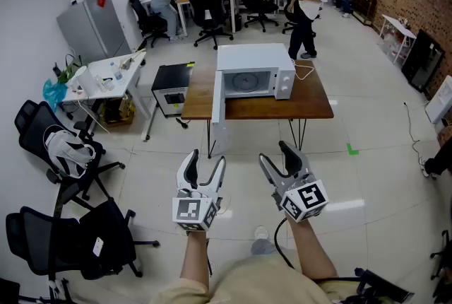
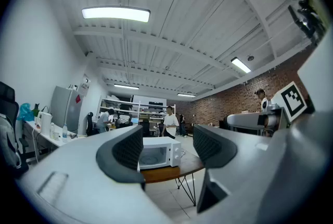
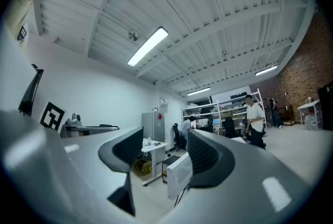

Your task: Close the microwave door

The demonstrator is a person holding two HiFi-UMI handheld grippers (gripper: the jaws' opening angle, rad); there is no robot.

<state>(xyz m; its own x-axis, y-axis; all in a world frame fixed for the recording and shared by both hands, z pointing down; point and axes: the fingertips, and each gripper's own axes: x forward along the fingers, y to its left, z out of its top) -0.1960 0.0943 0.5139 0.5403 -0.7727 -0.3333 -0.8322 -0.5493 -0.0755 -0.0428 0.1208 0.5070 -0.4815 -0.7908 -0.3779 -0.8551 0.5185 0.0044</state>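
Observation:
A white microwave (image 1: 256, 72) stands on a wooden table (image 1: 311, 108) across the room. Its door (image 1: 217, 96) hangs open, swung out toward me on its left side. Both grippers are held up in front of me, well short of the table. My left gripper (image 1: 205, 162) is open with nothing between its fingers; in the left gripper view the microwave (image 2: 160, 154) shows far off between the jaws of that gripper (image 2: 167, 147). My right gripper (image 1: 276, 155) is open and empty too; in the right gripper view (image 3: 165, 152) the open door (image 3: 179, 178) shows beyond the gap.
Black office chairs (image 1: 67, 154) stand at the left near a white desk (image 1: 106, 80). A low black cabinet (image 1: 170, 87) sits left of the table. A person (image 1: 305, 6) stands behind the table. Tiled floor lies between me and the table.

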